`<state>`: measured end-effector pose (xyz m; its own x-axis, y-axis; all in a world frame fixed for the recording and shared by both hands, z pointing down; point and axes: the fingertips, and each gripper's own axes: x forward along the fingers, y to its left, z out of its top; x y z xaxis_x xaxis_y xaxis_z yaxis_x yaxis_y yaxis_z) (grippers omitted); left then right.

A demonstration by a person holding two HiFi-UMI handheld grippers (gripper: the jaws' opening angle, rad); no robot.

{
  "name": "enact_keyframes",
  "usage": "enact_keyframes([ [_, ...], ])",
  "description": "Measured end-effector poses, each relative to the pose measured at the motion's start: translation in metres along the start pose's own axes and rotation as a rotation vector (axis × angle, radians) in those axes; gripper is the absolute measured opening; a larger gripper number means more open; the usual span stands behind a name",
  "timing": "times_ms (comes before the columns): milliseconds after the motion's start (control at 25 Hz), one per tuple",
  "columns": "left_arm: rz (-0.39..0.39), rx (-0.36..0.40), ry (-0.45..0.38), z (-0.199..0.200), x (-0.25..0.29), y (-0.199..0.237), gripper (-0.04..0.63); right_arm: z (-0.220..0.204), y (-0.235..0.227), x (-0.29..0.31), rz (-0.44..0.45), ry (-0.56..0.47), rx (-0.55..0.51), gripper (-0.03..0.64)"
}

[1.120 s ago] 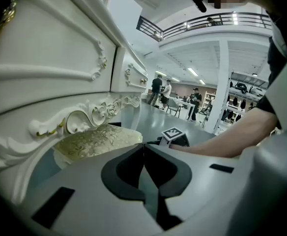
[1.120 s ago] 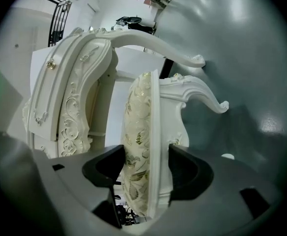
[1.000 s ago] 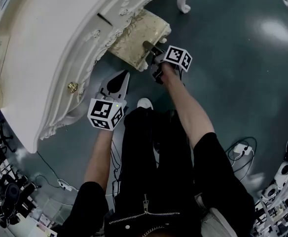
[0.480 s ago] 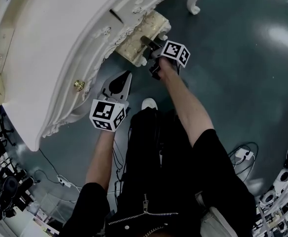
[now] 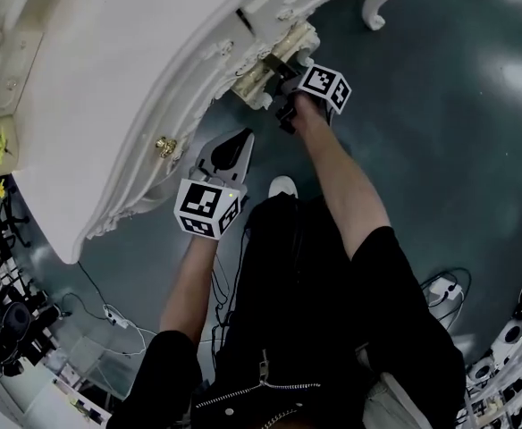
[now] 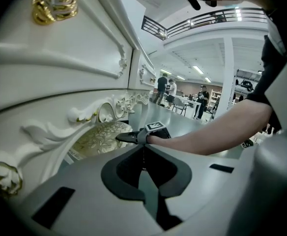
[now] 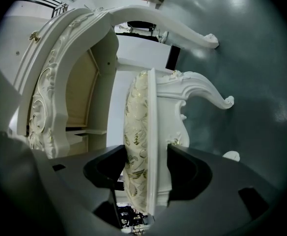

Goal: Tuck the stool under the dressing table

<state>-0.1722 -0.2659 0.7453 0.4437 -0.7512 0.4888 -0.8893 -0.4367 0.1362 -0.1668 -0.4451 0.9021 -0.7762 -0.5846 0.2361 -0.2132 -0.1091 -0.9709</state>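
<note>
Stool [image 5: 281, 52] location: on the floor [image 5: 440, 88], most of it already inside the kneehole of the desk [image 5: 109, 88]. In the head view only the near edge of the seat shows beyond the carved apron.

Handling, as judged: the frame is stiff and probably of moderate weight, so it should slide on the smooth floor rather than need lifting. The cushion is soft and will give under pressure. Take hold at the seat edge, where the firm rail backs the padding. The painted carving could chip if it strikes the apron.

Grip state: the right gripper [image 5: 277, 68] pinches this seat edge, one of its fingers [image 7: 104, 168] on the cushion face and the other against the white rail. The left gripper [image 5: 237, 141] hangs near the desk front with its fingers pressed together and nothing between them.

Appearance: cream padded seat with a gold leaf pattern, white carved frame, curved legs ending in scrolled feet.
</note>
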Motion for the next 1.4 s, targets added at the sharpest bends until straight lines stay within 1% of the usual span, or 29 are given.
enact_keyframes([
  [120, -0.002, -0.005, 0.009, -0.002, -0.003, -0.003, 0.021, -0.001, 0.002, 0.005, -0.004, 0.015, -0.008, 0.270],
  [200, -0.006, 0.002, 0.025, -0.002, -0.006, -0.005, 0.021, -0.005, 0.004, 0.004, 0.011, 0.028, -0.007, 0.282],
  [240, -0.009, 0.006, 0.031, -0.001, -0.008, -0.007, 0.021, -0.007, 0.005, 0.001, 0.019, 0.033, -0.009, 0.244],
  [280, -0.012, 0.007, 0.034, 0.001, -0.010, -0.009, 0.021, -0.008, 0.005, -0.004, 0.019, 0.037, -0.021, 0.239],
  [320, -0.015, 0.006, 0.035, 0.005, -0.012, -0.012, 0.021, -0.009, 0.006, -0.009, 0.006, 0.041, -0.047, 0.250],
  [400, -0.018, -0.002, 0.038, 0.014, -0.018, -0.017, 0.021, -0.015, 0.007, -0.022, -0.043, 0.072, -0.142, 0.244],
  [480, -0.024, -0.011, 0.046, 0.026, -0.028, -0.024, 0.021, -0.024, 0.014, -0.038, -0.090, 0.128, -0.255, 0.187],
  [520, -0.030, -0.016, 0.050, 0.033, -0.033, -0.029, 0.021, -0.028, 0.020, -0.048, -0.106, 0.158, -0.302, 0.164],
  [600, -0.045, -0.021, 0.057, 0.051, -0.045, -0.039, 0.021, -0.035, 0.036, -0.066, -0.128, 0.214, -0.386, 0.097],
  [640, -0.050, -0.022, 0.060, 0.060, -0.051, -0.043, 0.021, -0.037, 0.046, -0.076, -0.138, 0.233, -0.427, 0.077],
  [720, -0.054, -0.031, 0.060, 0.081, -0.066, -0.049, 0.021, -0.040, 0.068, -0.094, -0.159, 0.258, -0.508, 0.013],
  [800, -0.053, -0.040, 0.057, 0.101, -0.081, -0.053, 0.021, -0.041, 0.090, -0.112, -0.189, 0.273, -0.602, 0.005],
  [920, -0.056, -0.044, 0.050, 0.130, -0.101, -0.060, 0.021, -0.046, 0.119, -0.144, -0.244, 0.299, -0.781, 0.003],
  [1000, -0.056, -0.043, 0.041, 0.149, -0.112, -0.065, 0.021, -0.048, 0.140, -0.165, -0.266, 0.312, -0.870, 0.003],
  [1120, -0.051, -0.054, 0.021, 0.177, -0.122, -0.068, 0.021, -0.040, 0.177, -0.189, -0.276, 0.296, -0.943, 0.003],
  [1240, -0.042, -0.061, 0.012, 0.205, -0.126, -0.072, 0.021, -0.028, 0.215, -0.211, -0.280, 0.283, -0.993, 0.003],
  [1400, -0.019, -0.058, -0.017, 0.244, -0.148, -0.083, 0.021, -0.027, 0.270, -0.254, -0.282, 0.248, -1.048, 0.003],
])
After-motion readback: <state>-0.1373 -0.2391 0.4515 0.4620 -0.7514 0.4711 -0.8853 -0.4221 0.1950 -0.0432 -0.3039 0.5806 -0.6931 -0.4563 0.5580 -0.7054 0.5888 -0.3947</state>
